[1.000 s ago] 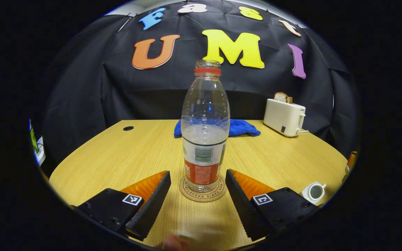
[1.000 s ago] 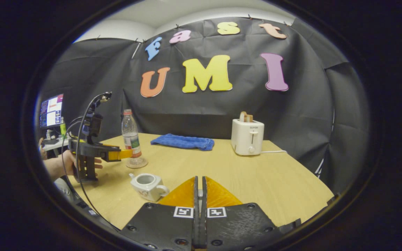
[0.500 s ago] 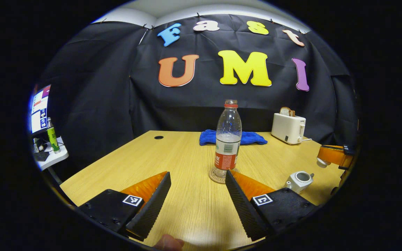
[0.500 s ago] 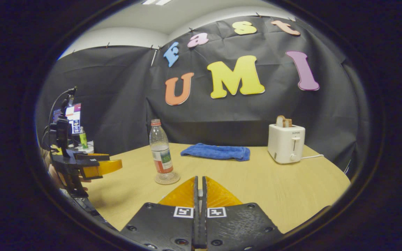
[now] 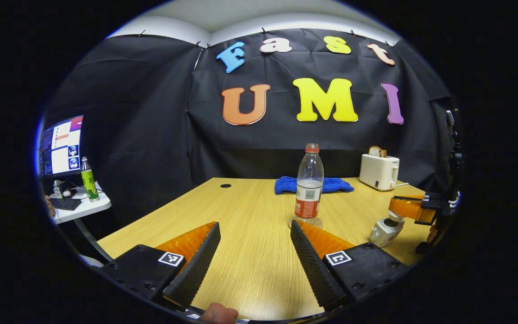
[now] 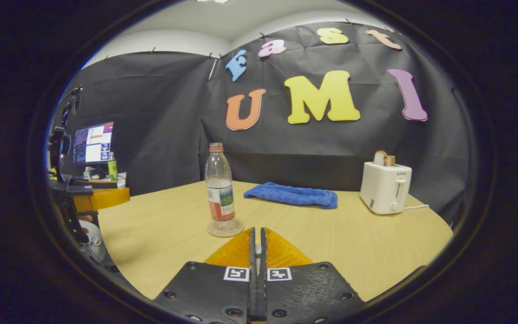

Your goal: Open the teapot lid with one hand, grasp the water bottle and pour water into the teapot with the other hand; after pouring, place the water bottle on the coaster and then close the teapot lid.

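Left gripper view has the clear plastic water bottle with the red label [image 5: 309,184] standing upright on the round cork coaster [image 5: 305,222], ahead of and slightly right of the left gripper [image 5: 254,252], whose jaws gape wide on nothing. Farther right sits the small white ceramic teapot [image 5: 385,228], its mouth open; the right gripper [image 5: 403,208] hangs just above it. Pouring looks done and the bottle parked — closing the lid seems the step in hand, calling for a straight, gentle descent onto the opening. Right gripper view has that gripper's jaws pressed nearly together; something pale sits between them, but whether it is the lid I cannot tell. There the blue folded cloth [image 6: 291,195] and white toaster [image 6: 385,186] lie beyond on the pale wooden bench [image 6: 340,243].
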